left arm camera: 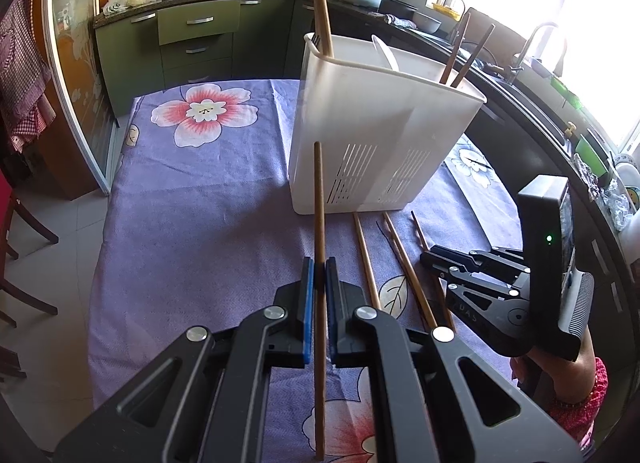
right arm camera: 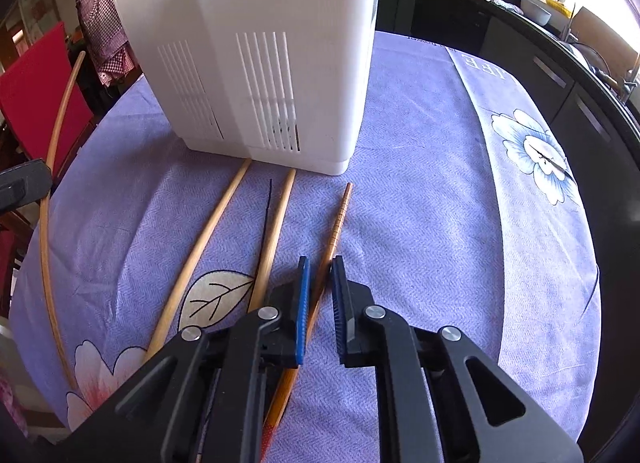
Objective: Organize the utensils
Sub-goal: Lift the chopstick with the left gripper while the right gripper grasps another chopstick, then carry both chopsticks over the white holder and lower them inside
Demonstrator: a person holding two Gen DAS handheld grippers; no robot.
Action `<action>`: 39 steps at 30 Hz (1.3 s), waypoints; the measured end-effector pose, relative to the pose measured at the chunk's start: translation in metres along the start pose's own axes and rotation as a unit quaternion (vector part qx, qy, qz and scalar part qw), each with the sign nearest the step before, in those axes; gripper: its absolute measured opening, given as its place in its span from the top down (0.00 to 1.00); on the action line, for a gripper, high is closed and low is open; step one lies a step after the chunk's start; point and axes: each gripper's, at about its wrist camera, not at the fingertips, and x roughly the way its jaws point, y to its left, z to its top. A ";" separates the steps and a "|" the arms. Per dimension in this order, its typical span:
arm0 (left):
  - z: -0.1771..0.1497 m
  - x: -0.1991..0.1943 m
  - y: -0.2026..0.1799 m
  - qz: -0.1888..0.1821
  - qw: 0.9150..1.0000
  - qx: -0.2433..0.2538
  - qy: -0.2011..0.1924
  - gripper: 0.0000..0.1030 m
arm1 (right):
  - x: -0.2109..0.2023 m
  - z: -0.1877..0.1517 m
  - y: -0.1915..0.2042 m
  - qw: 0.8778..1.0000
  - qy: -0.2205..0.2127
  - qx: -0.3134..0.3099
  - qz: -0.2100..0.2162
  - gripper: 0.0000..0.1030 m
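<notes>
A white slotted utensil holder (left arm camera: 384, 135) stands on the purple flowered cloth; it also shows in the right wrist view (right arm camera: 256, 51). It holds several chopsticks (left arm camera: 322, 3) and a white spoon (left arm camera: 385, 53). My left gripper (left arm camera: 319, 271) is shut on a brown chopstick (left arm camera: 319, 203), held above the cloth short of the holder. My right gripper (right arm camera: 320, 275) is open low over the cloth, its jaws astride a darker ridged chopstick (right arm camera: 338, 223). Two pale chopsticks (right arm camera: 216, 239) (right arm camera: 276, 231) lie to its left. The right gripper shows in the left wrist view (left arm camera: 430, 259).
The cloth-covered table (left arm camera: 192, 199) has its edges at left and far end. A kitchen counter with a sink (left arm camera: 532, 75) runs along the right. Wooden chairs (left arm camera: 16, 239) stand at the left. The held chopstick shows at the left edge (right arm camera: 50, 199).
</notes>
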 end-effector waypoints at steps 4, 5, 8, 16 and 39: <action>0.001 -0.004 0.002 0.001 1.000 0.002 -0.004 0.94 | -0.008 -0.002 -0.003 1.000 -0.011 0.015 0.010 0.93; 0.001 -0.005 0.002 0.001 1.000 0.002 -0.006 0.94 | -0.011 -0.003 -0.006 1.000 -0.015 0.020 0.014 0.93; 0.002 -0.008 0.002 0.001 1.000 0.002 -0.009 0.94 | -0.024 -0.004 -0.013 0.999 -0.033 0.030 0.025 0.93; 0.002 -0.017 0.002 0.002 1.000 0.005 -0.017 0.94 | -0.084 -0.010 -0.028 0.992 -0.104 0.051 0.045 0.93; 0.005 -0.057 -0.011 0.003 0.998 0.025 -0.059 0.94 | -0.178 -0.032 -0.046 0.976 -0.200 0.060 0.066 0.93</action>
